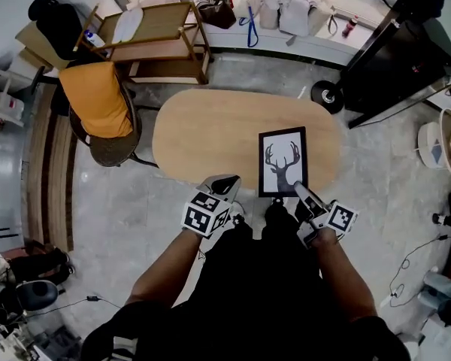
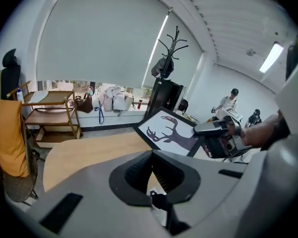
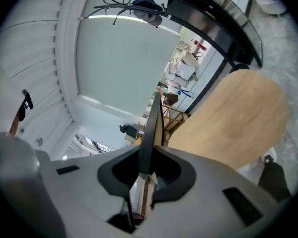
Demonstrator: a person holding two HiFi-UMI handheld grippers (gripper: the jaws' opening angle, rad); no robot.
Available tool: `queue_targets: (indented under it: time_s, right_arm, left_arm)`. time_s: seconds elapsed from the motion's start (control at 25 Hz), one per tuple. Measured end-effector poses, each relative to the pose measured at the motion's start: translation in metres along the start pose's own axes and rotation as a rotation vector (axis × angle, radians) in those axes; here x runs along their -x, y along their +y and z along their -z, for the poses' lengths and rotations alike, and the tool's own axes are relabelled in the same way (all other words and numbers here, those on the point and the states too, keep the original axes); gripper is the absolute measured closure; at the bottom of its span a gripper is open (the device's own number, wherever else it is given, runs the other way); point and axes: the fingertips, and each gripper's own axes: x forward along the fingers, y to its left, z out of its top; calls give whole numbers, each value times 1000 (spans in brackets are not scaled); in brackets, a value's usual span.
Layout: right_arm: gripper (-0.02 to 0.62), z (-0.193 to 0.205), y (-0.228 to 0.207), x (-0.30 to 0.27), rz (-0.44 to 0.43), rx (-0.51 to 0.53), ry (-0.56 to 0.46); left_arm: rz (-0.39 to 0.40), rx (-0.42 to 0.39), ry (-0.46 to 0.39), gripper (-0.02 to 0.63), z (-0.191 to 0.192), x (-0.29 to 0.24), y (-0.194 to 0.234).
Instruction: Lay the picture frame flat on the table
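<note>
The picture frame (image 1: 283,162), black-edged with a deer silhouette, is over the right part of the oval wooden table (image 1: 210,134), near its front edge. My right gripper (image 1: 299,190) is shut on the frame's near right corner. In the left gripper view the frame (image 2: 169,132) looks tilted, its near side held up by the right gripper (image 2: 213,129). In the right gripper view the frame (image 3: 153,128) runs edge-on between the jaws of the right gripper (image 3: 148,170). My left gripper (image 1: 225,180) hangs at the table's front edge, left of the frame, shut and holding nothing (image 2: 151,170).
A chair with an orange cloth (image 1: 98,100) stands at the table's left end, with a wooden cart (image 1: 154,36) behind it. Bags line the windowsill (image 1: 286,10). A black stand (image 1: 391,59) rises at the back right. Two people (image 2: 228,103) are far off.
</note>
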Motion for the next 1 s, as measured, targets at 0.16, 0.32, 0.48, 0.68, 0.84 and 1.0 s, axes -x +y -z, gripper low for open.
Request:
queue_targets:
  time_s: [0.16,0.32,0.48,0.68,0.84,1.0]
  right_arm:
    - [554,-12,-57,-24,64,-94,4]
    - [552,-12,-143,-39,179,-206,35]
    - [551,-9,-216,-79,197,-224,112]
    - [551,-12,-295,-122,247,-249,142]
    - [551,-20,-339,-140,248,-327,61]
    - [551,-2,-388,-141,401,-366,114]
  left_arm:
    - [-71,54,31,606,-6,-28,34]
    - [-77,116,90,606,-6,-56,36]
    - [-71,98,182,606,4,-84,33]
    - [-105,147,257,606,23,-105,36]
    - [-127,174,287,606,31,-110,31]
    - [-149,209,293,606,31,-115,34]
